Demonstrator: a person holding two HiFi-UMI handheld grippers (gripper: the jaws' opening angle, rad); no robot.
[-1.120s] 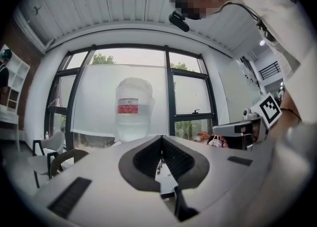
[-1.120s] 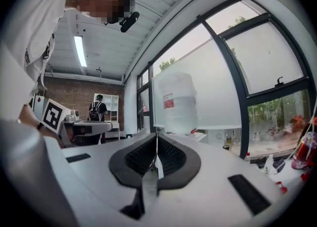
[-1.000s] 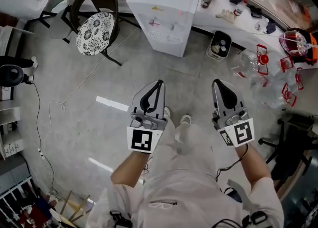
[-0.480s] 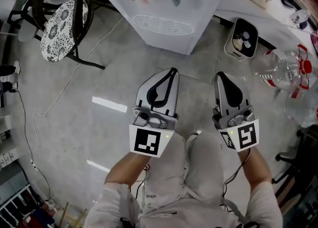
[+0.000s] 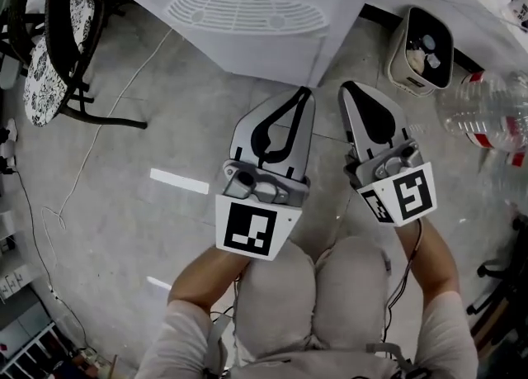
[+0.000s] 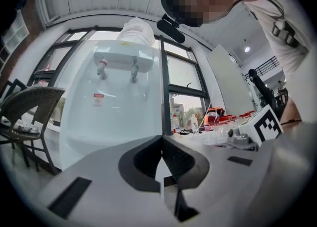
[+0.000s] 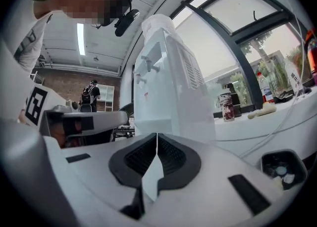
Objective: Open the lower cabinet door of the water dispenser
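Hands have dropped low and closer, so our left gripper [image 5: 304,97] and right gripper [image 5: 348,92] now point at the water dispenser [image 5: 247,6]. Both are squeezed together, holding nothing. We have not touched the lower cabinet door [image 6: 89,144] yet.

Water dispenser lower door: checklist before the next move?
1. Tools empty: ok, nothing in the left tool or the right tool.
2. Jaws open for a handle: not ok, both shut.
3. Water dispenser ahead of both tools: ok.
4. Lower door and handle in sight: cannot tell, no view shows them.
5. Bin apart from the right tool: ok.
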